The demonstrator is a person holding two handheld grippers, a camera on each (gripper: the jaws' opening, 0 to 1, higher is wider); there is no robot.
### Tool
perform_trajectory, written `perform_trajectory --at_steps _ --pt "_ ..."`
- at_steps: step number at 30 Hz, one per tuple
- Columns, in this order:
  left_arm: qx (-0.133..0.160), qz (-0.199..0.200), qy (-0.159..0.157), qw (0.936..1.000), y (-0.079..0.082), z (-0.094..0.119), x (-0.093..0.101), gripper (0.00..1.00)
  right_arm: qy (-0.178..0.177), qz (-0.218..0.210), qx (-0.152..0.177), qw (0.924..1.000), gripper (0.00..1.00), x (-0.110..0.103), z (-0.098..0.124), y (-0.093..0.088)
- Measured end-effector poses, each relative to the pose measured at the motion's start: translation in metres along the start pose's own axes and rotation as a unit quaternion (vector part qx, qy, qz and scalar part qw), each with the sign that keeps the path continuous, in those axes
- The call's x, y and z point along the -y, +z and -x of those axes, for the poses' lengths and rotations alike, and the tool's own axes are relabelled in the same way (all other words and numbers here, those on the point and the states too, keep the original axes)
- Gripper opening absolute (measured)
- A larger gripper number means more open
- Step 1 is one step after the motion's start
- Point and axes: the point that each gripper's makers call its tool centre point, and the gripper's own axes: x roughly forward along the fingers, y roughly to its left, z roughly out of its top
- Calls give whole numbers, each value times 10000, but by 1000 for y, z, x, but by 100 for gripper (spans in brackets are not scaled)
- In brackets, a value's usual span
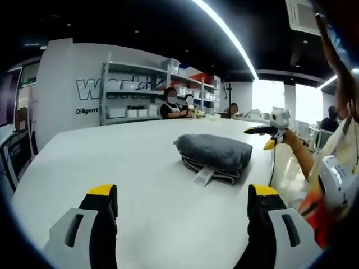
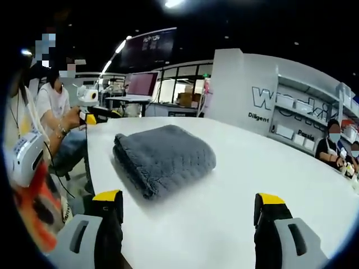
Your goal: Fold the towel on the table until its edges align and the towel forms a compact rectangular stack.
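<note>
A grey towel lies folded into a thick rectangular stack on the white table, with a white label sticking out of its near edge. My left gripper hovers open a short way in front of it, yellow-tipped jaws wide apart and holding nothing. From the other side, the towel shows its folded edges, and my right gripper is open just short of it, also holding nothing. Each gripper also appears small in the other's view, held in a hand past the table edge: the right gripper and the left gripper.
The person holding the grippers stands at the table edge beside the towel. Shelving with seated people is behind the table's far side. A monitor and desks stand further back.
</note>
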Motion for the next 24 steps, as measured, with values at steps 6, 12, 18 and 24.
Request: perform_trajectory --at_steps 6,12,18,24 --pt "72 11 -38 10000 1 2 1 95 -52 27 -56 10000 99 1 2 0" --pt "67 10 -18 10000 1 3 0 95 -15 57 -31 10000 99 -1 2 2" --pt "45 -6 -54 10000 0 3 3 95 5 92 -55 9999 99 -3 1 2" --pt "63 -30 -32 10000 4 4 2 95 36 17 20 10000 99 -2 0 4"
